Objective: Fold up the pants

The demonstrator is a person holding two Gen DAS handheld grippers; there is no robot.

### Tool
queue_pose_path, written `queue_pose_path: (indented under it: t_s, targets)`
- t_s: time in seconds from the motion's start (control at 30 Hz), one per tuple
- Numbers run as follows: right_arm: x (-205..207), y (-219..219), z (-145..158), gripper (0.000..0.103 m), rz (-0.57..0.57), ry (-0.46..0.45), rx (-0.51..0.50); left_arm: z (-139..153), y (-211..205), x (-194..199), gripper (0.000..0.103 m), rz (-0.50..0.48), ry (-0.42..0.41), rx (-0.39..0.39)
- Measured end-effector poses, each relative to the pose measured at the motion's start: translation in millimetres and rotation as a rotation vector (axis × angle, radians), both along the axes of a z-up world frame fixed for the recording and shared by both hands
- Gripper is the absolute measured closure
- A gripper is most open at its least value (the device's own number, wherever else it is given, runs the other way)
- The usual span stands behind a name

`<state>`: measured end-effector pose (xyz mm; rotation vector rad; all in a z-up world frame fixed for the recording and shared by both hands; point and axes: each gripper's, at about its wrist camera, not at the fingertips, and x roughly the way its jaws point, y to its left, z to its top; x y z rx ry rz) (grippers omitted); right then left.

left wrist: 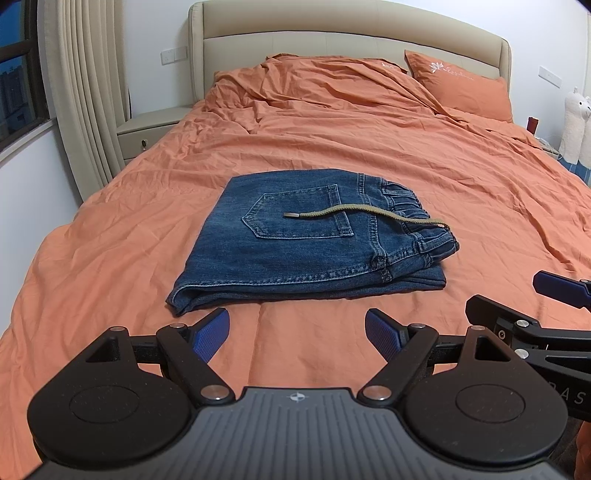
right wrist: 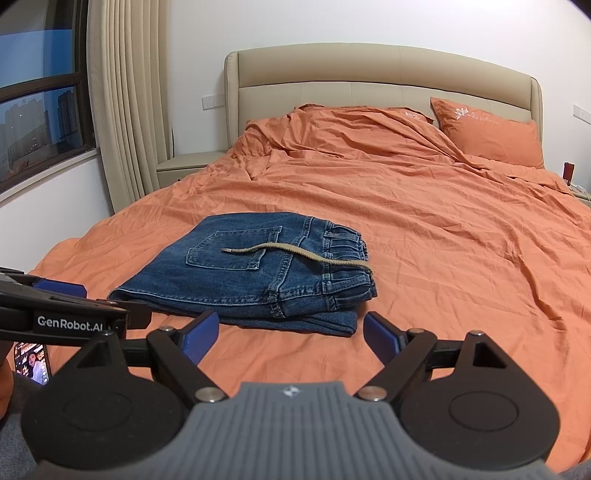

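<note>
Blue denim pants (left wrist: 314, 236) lie folded into a compact stack on the orange bed cover (left wrist: 147, 221), back pocket up, elastic waistband to the right. A tan drawstring (left wrist: 354, 212) lies across the top. My left gripper (left wrist: 297, 334) is open and empty, held just short of the stack's near edge. In the right wrist view the same pants (right wrist: 251, 273) lie ahead and left, with the drawstring (right wrist: 295, 253) on top. My right gripper (right wrist: 290, 338) is open and empty, just before the stack's near right corner. Each gripper shows at the edge of the other's view.
Beige headboard (left wrist: 351, 33) and orange pillow (left wrist: 465, 85) at the far end. A nightstand (left wrist: 151, 129) and curtains (left wrist: 85, 92) stand at the left. White plush toys (left wrist: 576, 122) sit at the right. A lit phone (right wrist: 33, 362) lies at the lower left.
</note>
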<state>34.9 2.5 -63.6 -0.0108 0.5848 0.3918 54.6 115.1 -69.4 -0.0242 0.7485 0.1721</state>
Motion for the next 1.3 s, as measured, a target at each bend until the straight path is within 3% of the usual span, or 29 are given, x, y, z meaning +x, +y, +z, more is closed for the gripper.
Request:
queue_pose_path:
  t_s: [1.3]
  targets:
    - [3.6,1.6,-5.7,0.021,-0.003,0.038,0.001,0.9,-0.6,-0.8,0.009,-0.022,-0.013,0.009]
